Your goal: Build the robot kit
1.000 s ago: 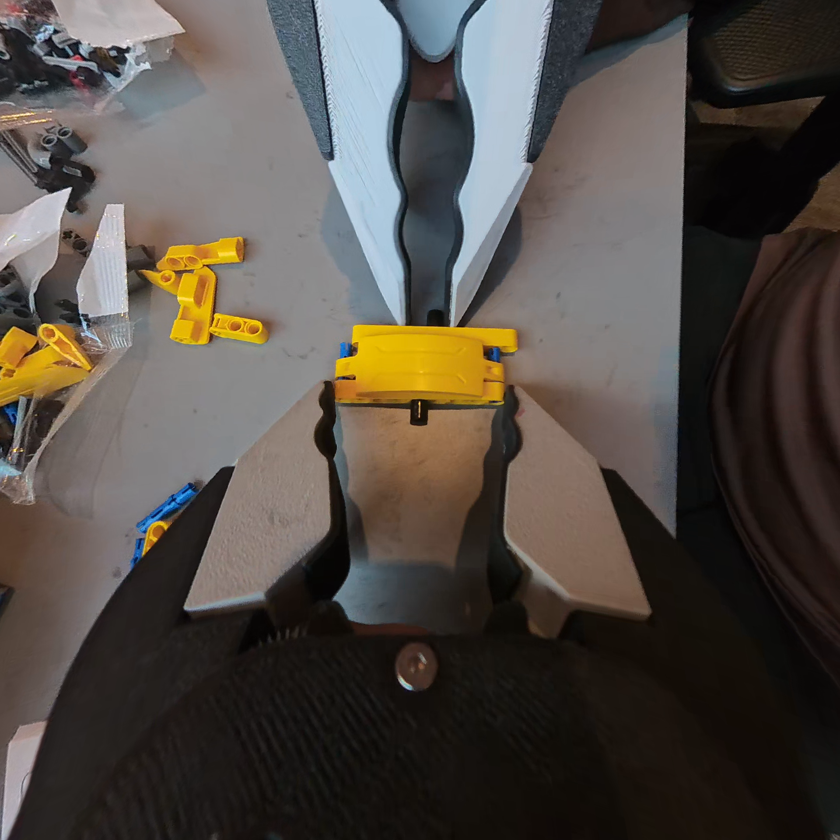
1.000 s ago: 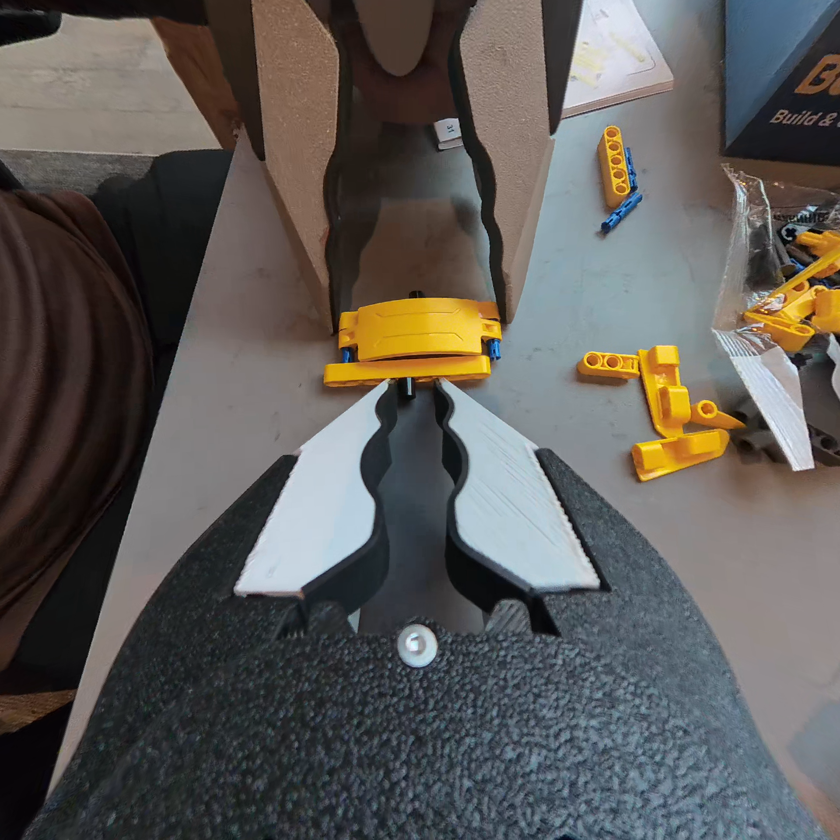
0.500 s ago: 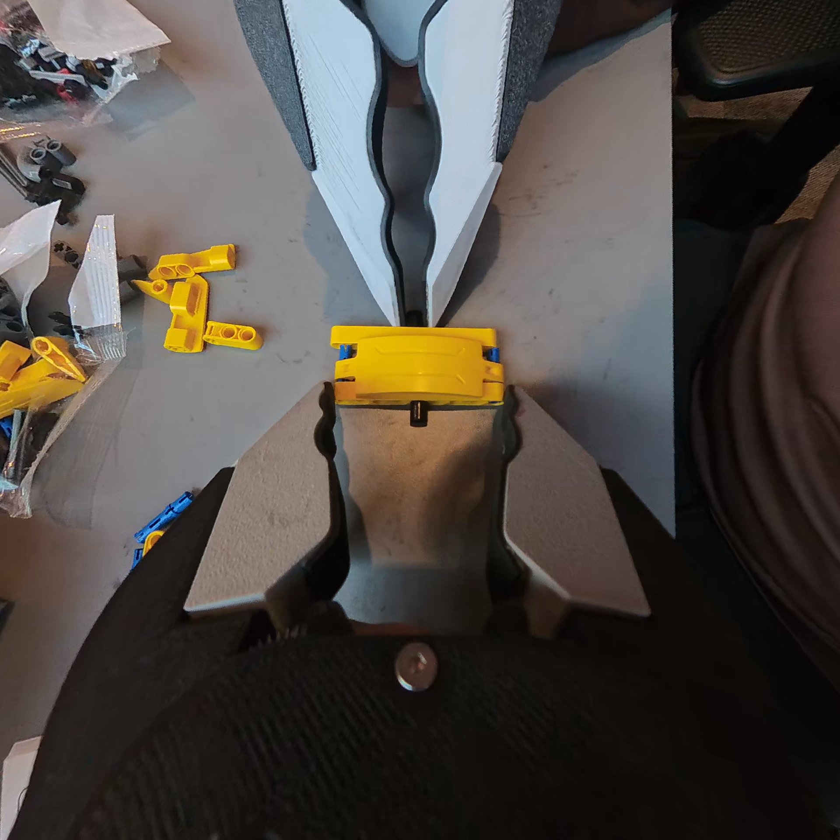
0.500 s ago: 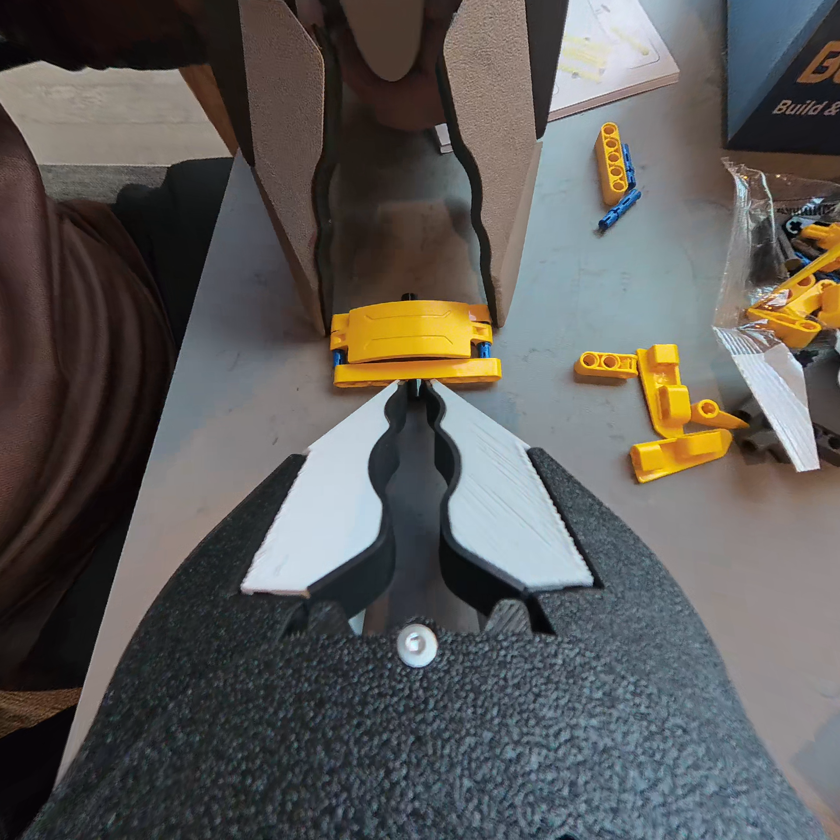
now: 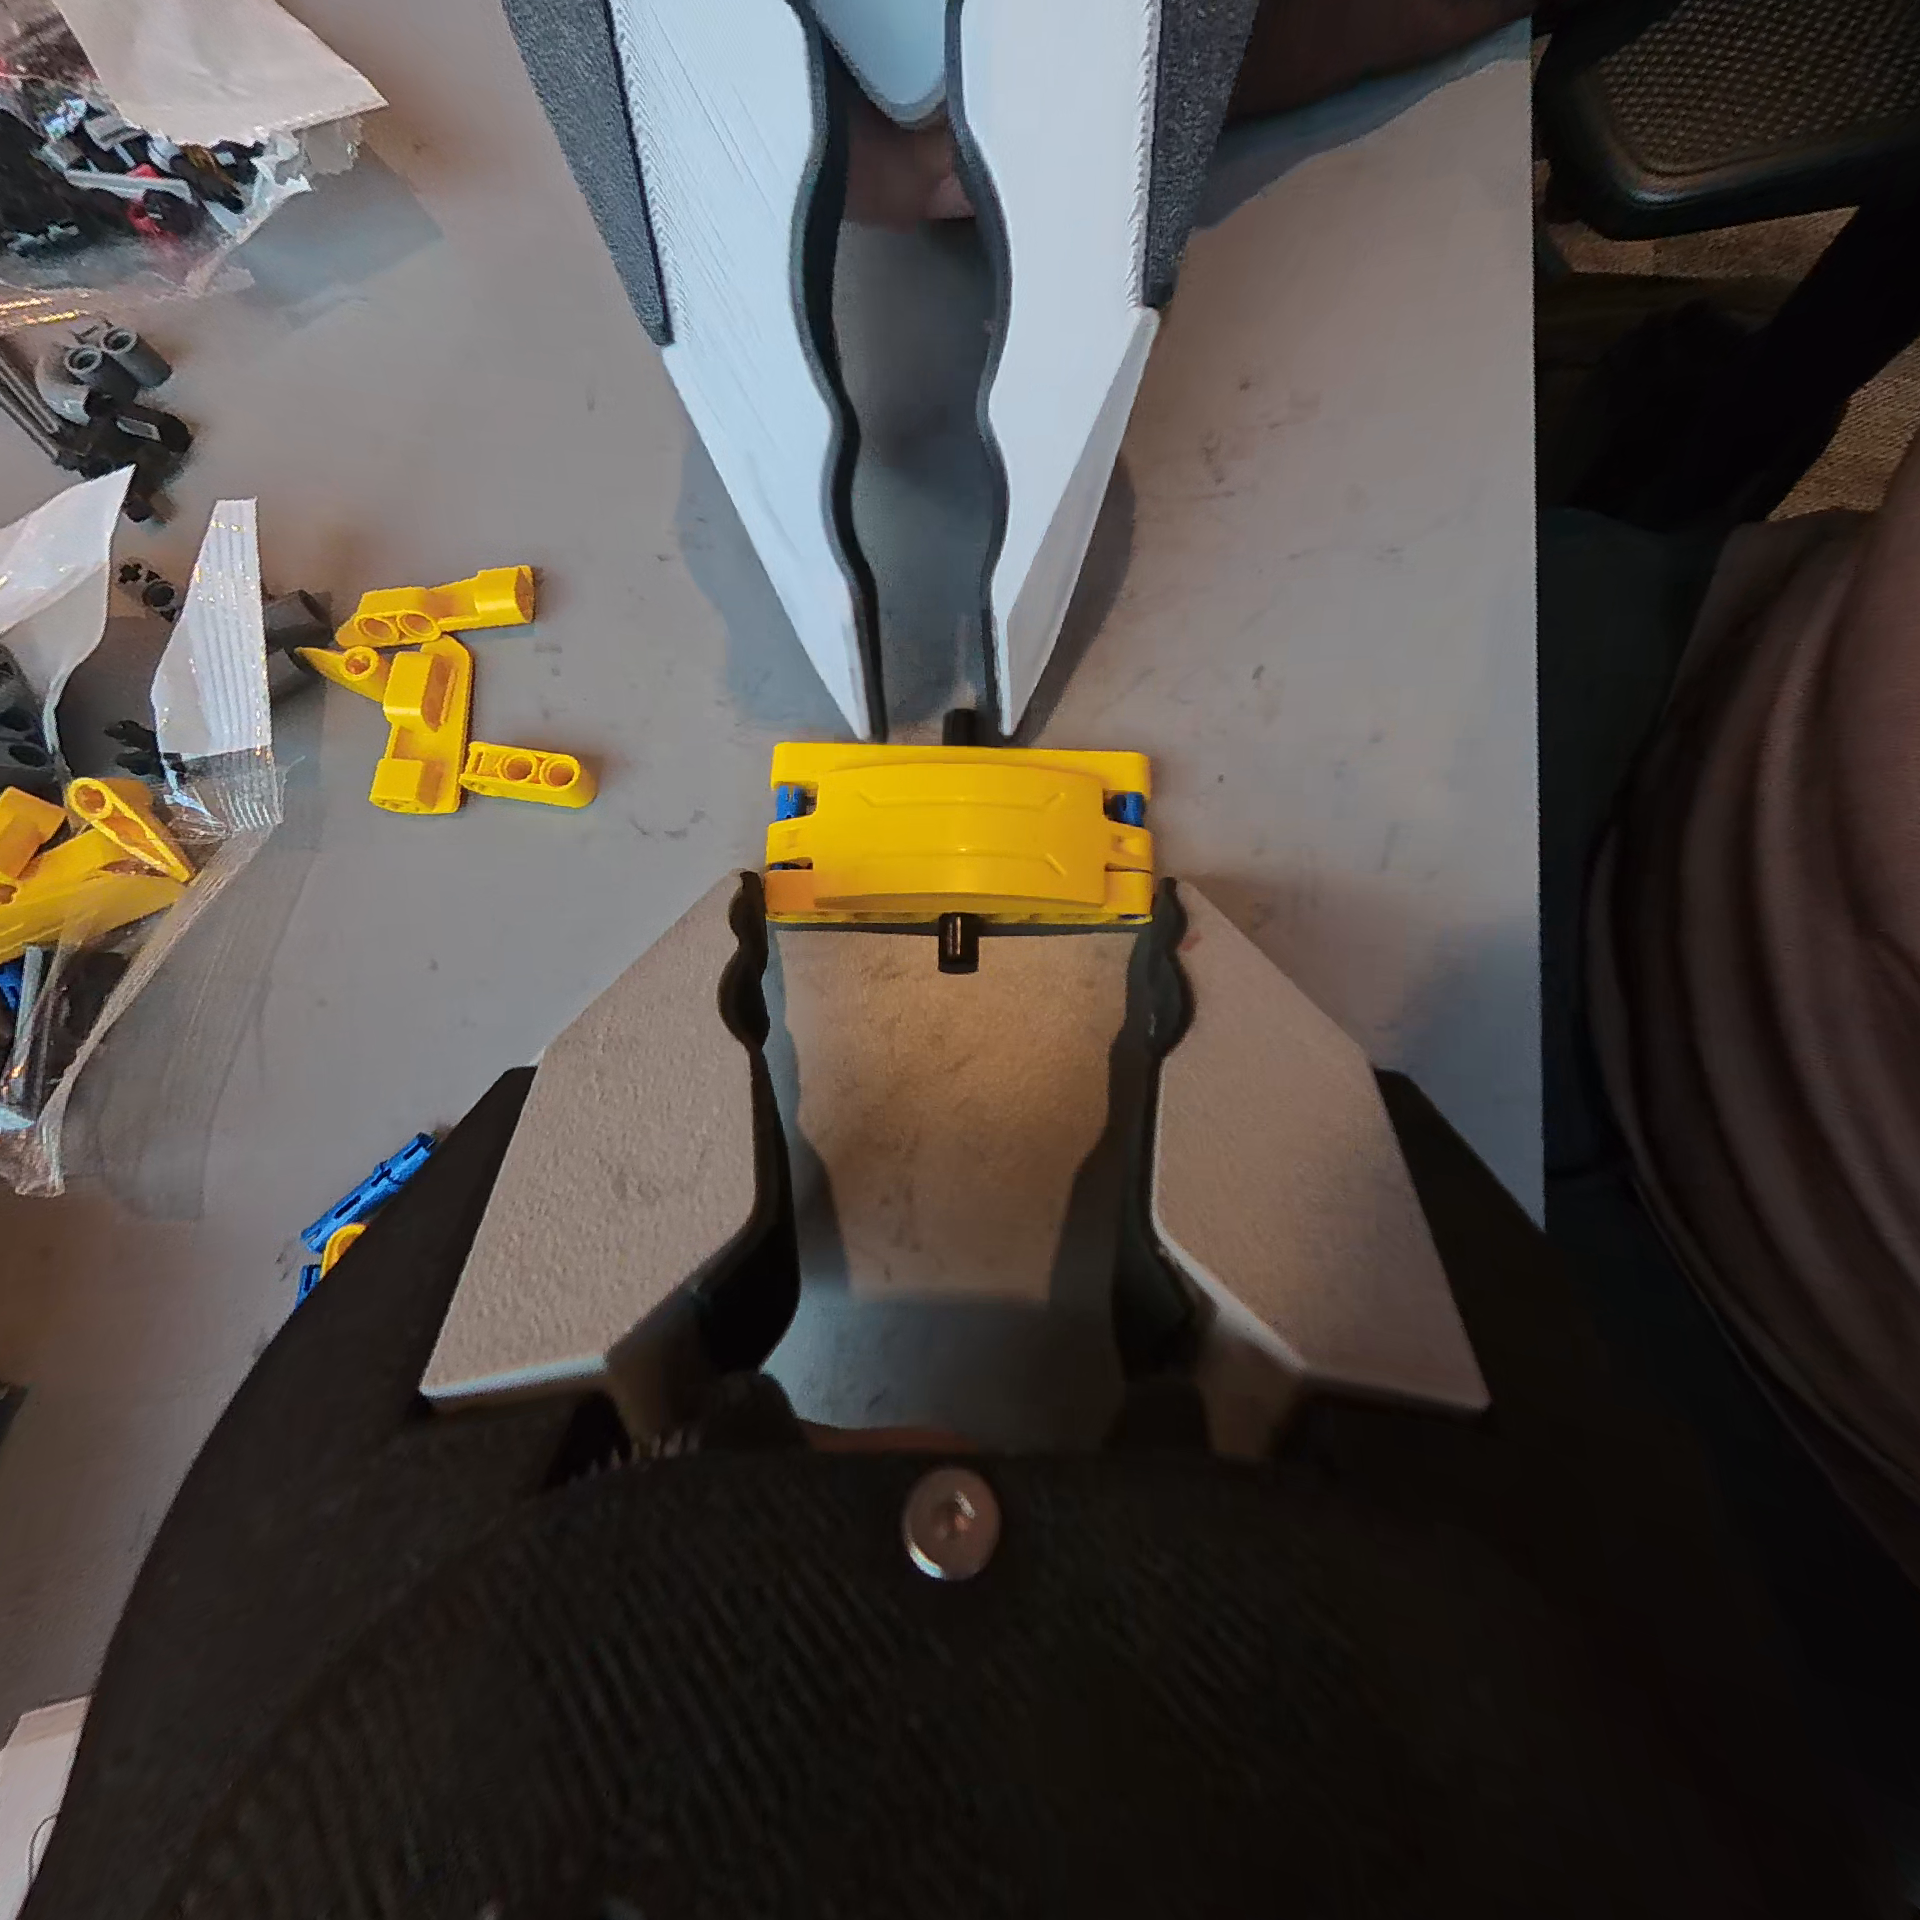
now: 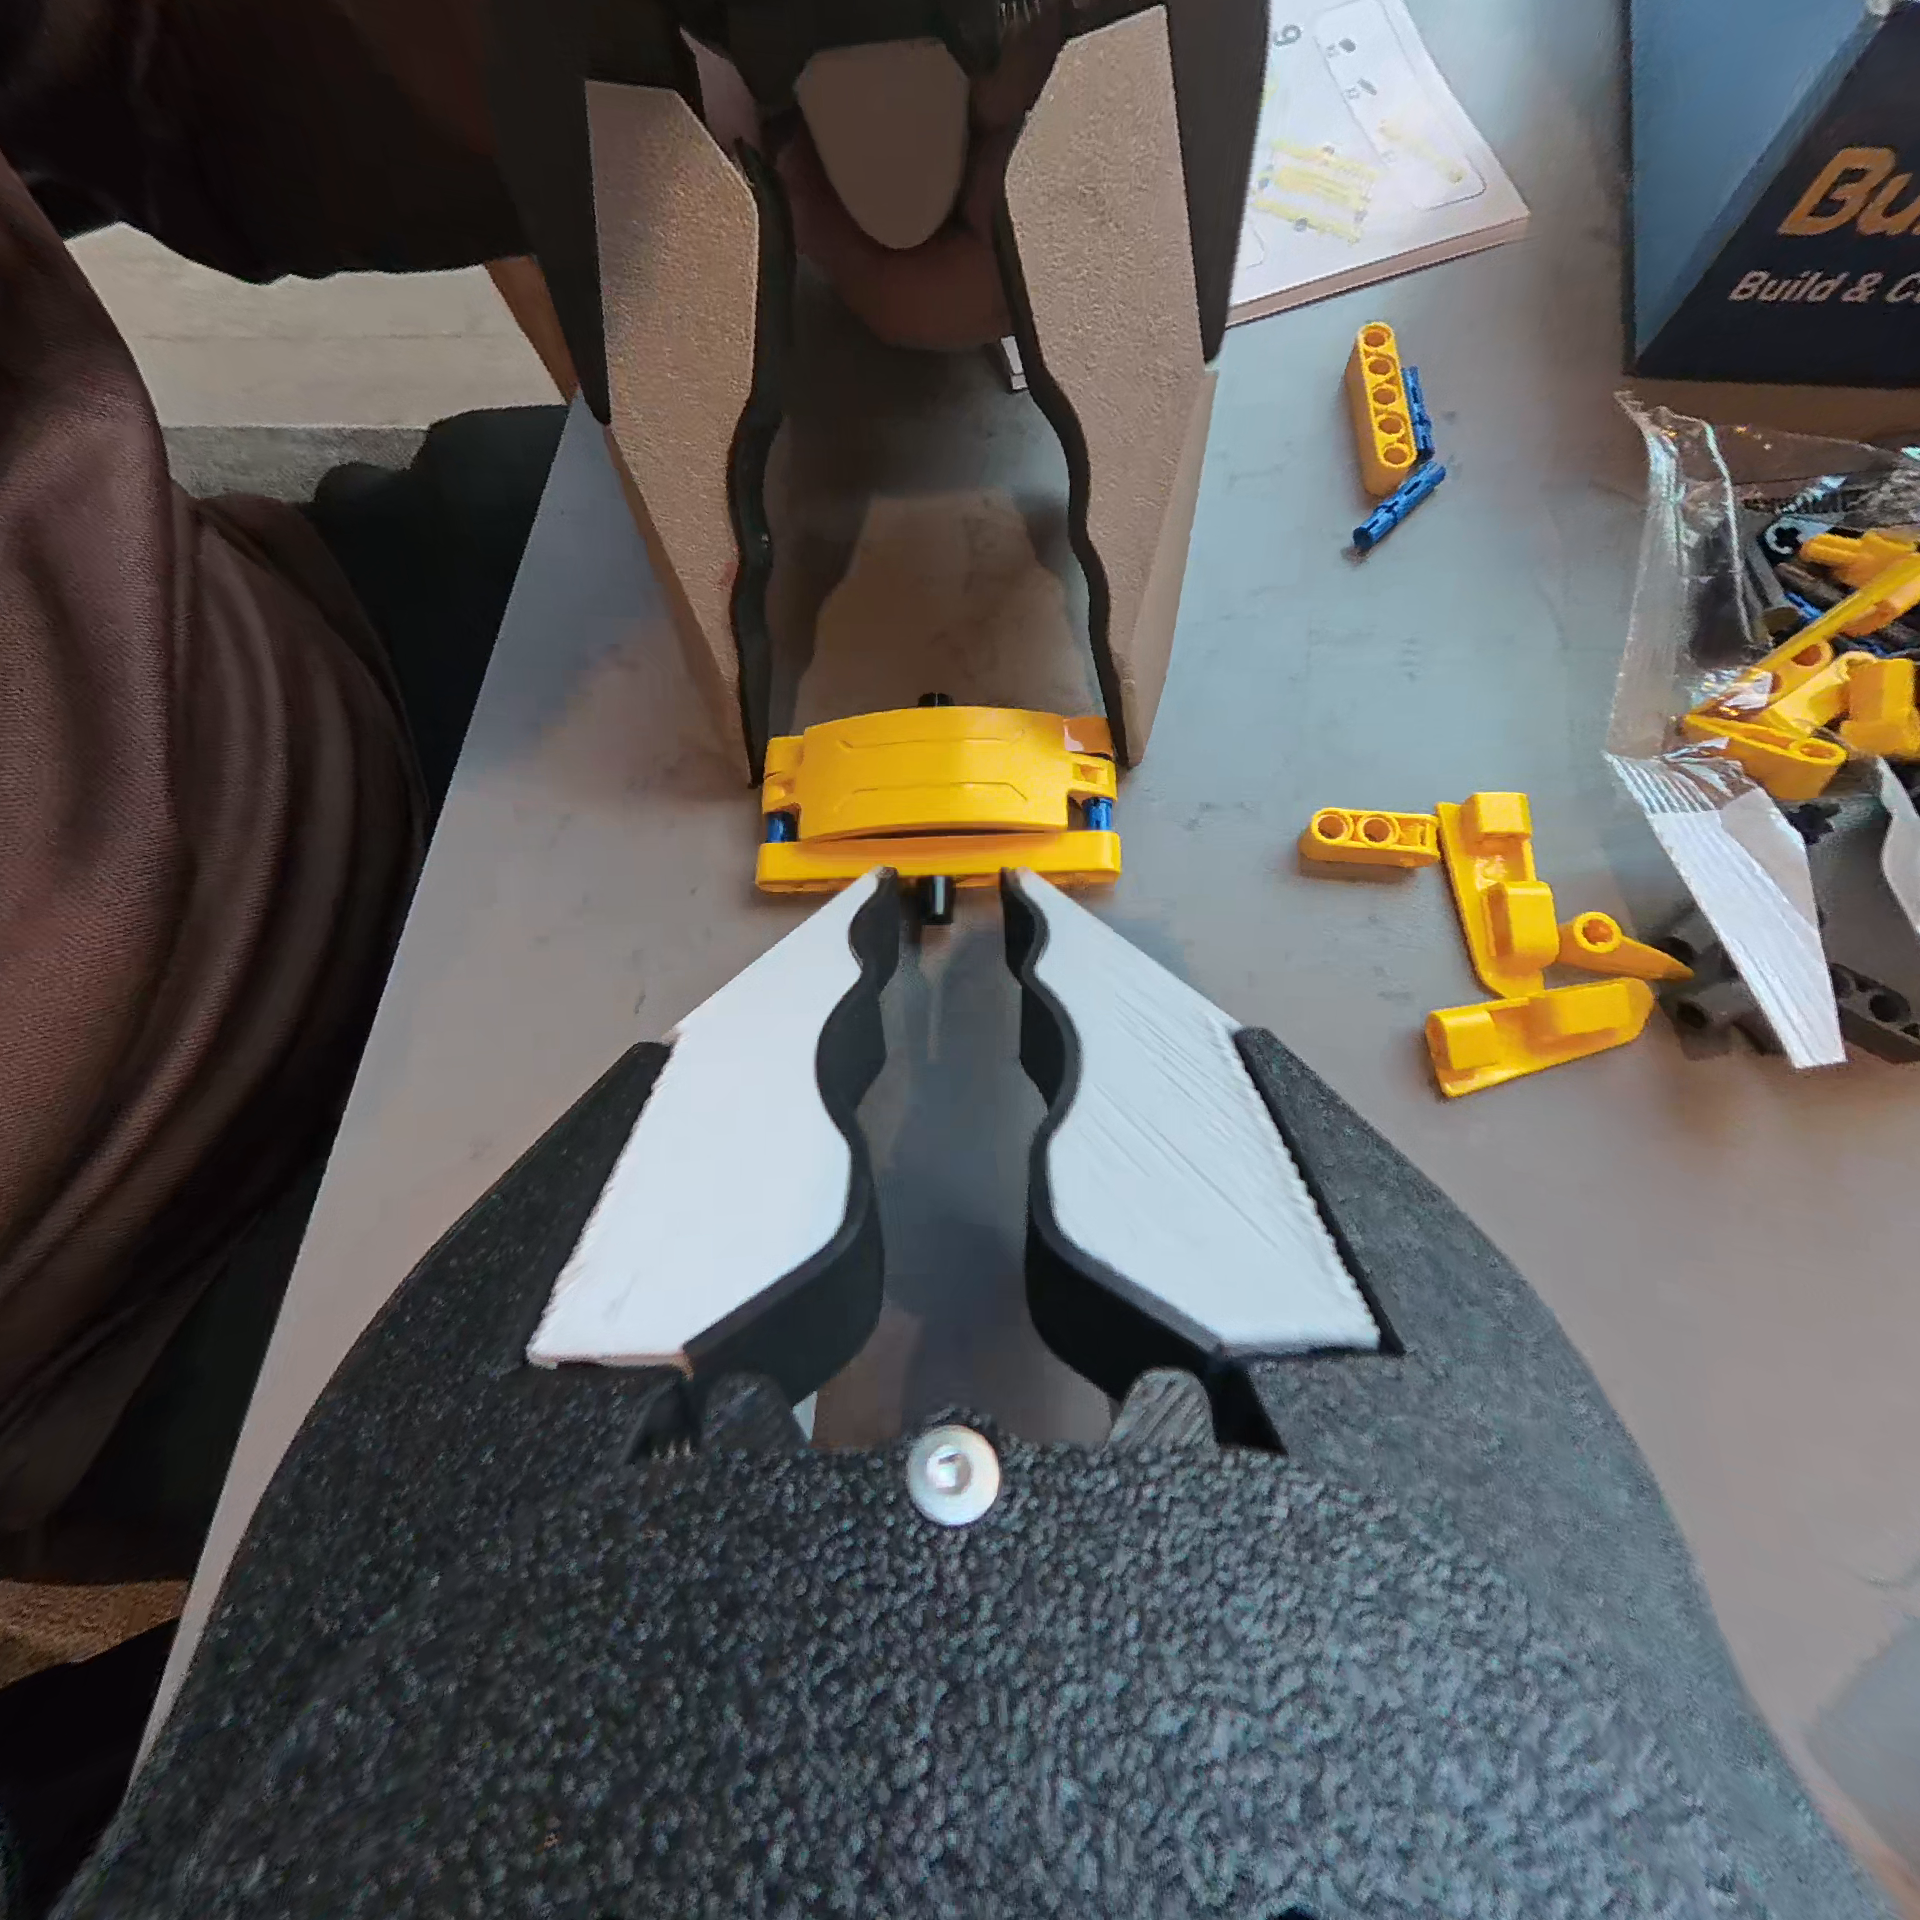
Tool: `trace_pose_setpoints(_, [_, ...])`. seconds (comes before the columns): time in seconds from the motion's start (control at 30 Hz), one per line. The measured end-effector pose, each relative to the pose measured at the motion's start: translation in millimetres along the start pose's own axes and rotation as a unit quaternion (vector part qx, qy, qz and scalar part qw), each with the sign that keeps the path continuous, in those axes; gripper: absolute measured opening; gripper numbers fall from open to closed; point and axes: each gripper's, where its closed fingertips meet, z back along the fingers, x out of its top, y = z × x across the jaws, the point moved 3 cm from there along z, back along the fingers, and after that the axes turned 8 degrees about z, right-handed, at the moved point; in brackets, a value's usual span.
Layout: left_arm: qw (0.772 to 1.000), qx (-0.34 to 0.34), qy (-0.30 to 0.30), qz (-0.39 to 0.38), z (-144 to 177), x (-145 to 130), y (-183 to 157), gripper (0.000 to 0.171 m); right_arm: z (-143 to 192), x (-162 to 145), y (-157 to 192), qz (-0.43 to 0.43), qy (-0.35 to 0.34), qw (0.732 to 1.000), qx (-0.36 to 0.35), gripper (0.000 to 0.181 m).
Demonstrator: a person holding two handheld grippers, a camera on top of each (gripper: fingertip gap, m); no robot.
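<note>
Left wrist view: tongs (image 5: 956,894) gripping yellow assembly (image 5: 958,831)

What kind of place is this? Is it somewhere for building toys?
Probably a desk or hobby table set up for a building-toy kit. Loose yellow pieces lie on the grey table, with a bag of parts and an instruction sheet.

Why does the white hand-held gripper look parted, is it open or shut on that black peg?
Open. The white hand-held gripper shows table between its fingertips, which flank the black peg on the yellow assembly without clearly touching it.
</note>
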Motion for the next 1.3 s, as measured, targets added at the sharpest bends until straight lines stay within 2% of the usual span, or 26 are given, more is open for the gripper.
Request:
trace_pose_setpoints(0.3, [1.000, 0.000, 0.000, 0.000, -0.4, 0.2, -0.1, 0.072, -1.5, -5.0, -2.3, 0.016, 0.024, 0.999, -0.027, 0.021])
trace_pose_setpoints(0.37, [1.000, 0.002, -0.001, -0.002, -0.6, 0.4, -0.2, 0.072, -1.3, -5.2, -3.2, 0.014, 0.024, 0.999, -0.029, 0.028])
trace_pose_setpoints(0.57, [1.000, 0.002, -0.001, -0.007, -1.2, 1.2, -1.2, 0.072, -2.0, -4.4, -3.6, 0.005, 0.020, 1.000, -0.021, 0.034])
trace_pose_setpoints(1.07, [1.000, -0.007, 0.000, -0.015, -1.0, 1.2, -2.7, 0.071, -5.1, -0.9, 2.5, 0.043, 0.021, 0.999, -0.025, 0.027])
trace_pose_setpoints(1.3, [1.000, -0.005, -0.001, -0.015, -10.7, 10.2, -4.4, 0.069, -7.6, 0.9, 1.4, 0.054, 0.021, 0.998, -0.030, 0.024])
